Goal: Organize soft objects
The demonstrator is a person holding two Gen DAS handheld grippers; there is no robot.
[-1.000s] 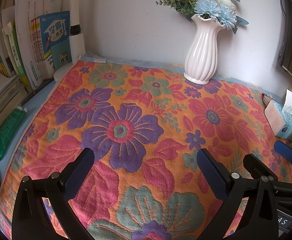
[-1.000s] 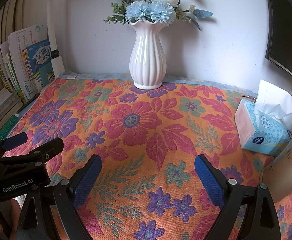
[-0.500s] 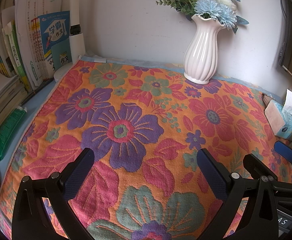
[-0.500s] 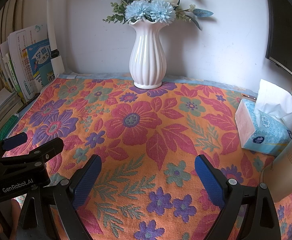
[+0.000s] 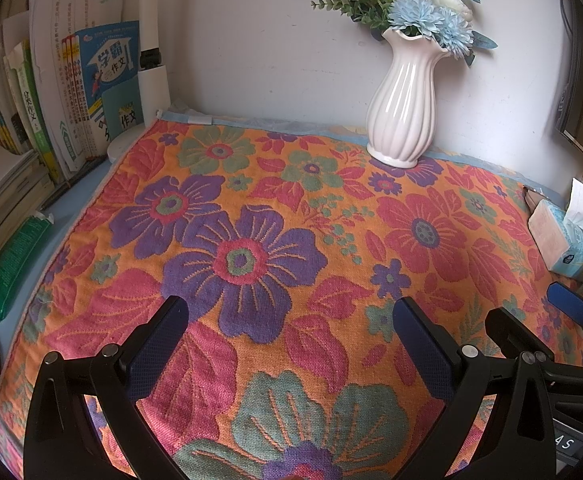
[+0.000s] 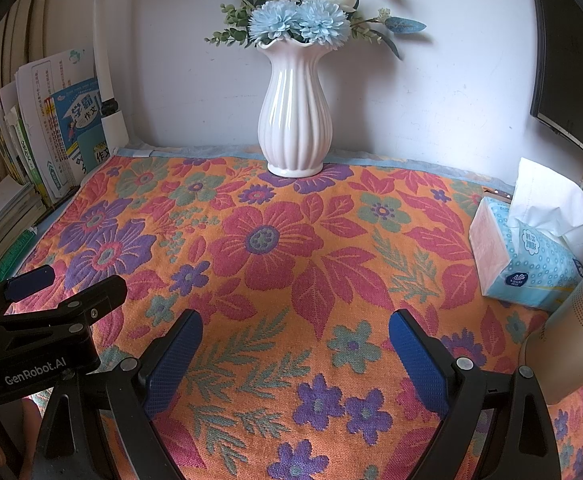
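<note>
Two hand-held grippers hover above the floral towel [image 5: 275, 240], which lies flat across the desk and serves as reference. Left of the towel, upright books [image 5: 71, 92] line the edge, with a green packet [image 5: 15, 260] lying beside them. Over the towel's near edge, the left gripper [image 5: 291, 344] has its jaws spread wide with nothing between them; the right gripper [image 6: 295, 352] stands likewise. At the towel's far edge sits a white vase [image 6: 295, 120]. On its right edge rests a tissue pack [image 6: 531, 256].
</note>
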